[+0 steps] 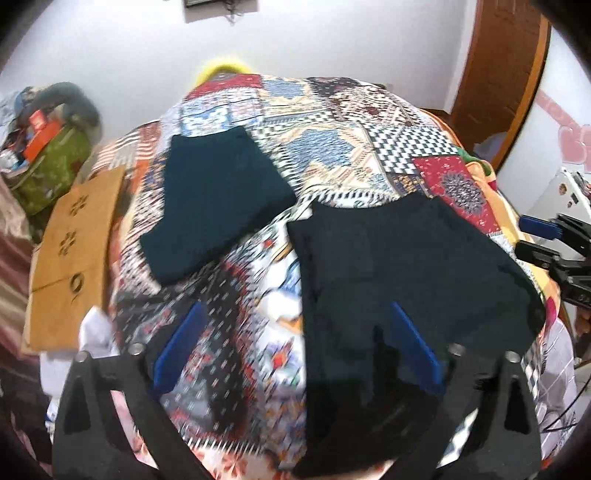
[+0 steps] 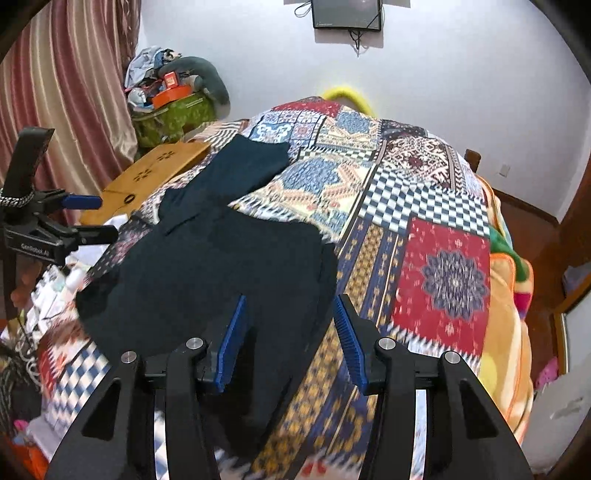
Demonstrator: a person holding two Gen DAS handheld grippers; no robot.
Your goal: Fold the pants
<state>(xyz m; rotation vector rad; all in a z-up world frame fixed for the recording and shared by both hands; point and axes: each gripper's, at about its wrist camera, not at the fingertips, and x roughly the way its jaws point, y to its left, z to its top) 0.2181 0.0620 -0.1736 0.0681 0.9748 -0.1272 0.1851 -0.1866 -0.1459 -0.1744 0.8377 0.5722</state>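
Observation:
Dark navy pants (image 2: 207,266) lie on a bed under a patchwork cover (image 2: 424,206), with one leg (image 2: 255,162) reaching toward the far left. In the left wrist view the leg (image 1: 218,199) and the wide part (image 1: 399,277) look like two dark patches. My left gripper (image 1: 297,345) stands wide open above the cover, its right pad (image 1: 413,347) over the wide part and nothing held. My right gripper (image 2: 291,343) is open over the right edge of the pants; cloth lies below the gap and the pads do not press it. Each gripper shows in the other's view: the left gripper (image 2: 105,218), the right gripper (image 1: 522,238).
A brown board with cut-out flowers (image 2: 159,173) lies along the bed's left side. Behind it are a green bag piled with clutter (image 2: 173,114) and a striped curtain (image 2: 66,92). A screen (image 2: 347,14) hangs on the far wall. An orange blanket (image 2: 506,332) drapes over the bed's right edge.

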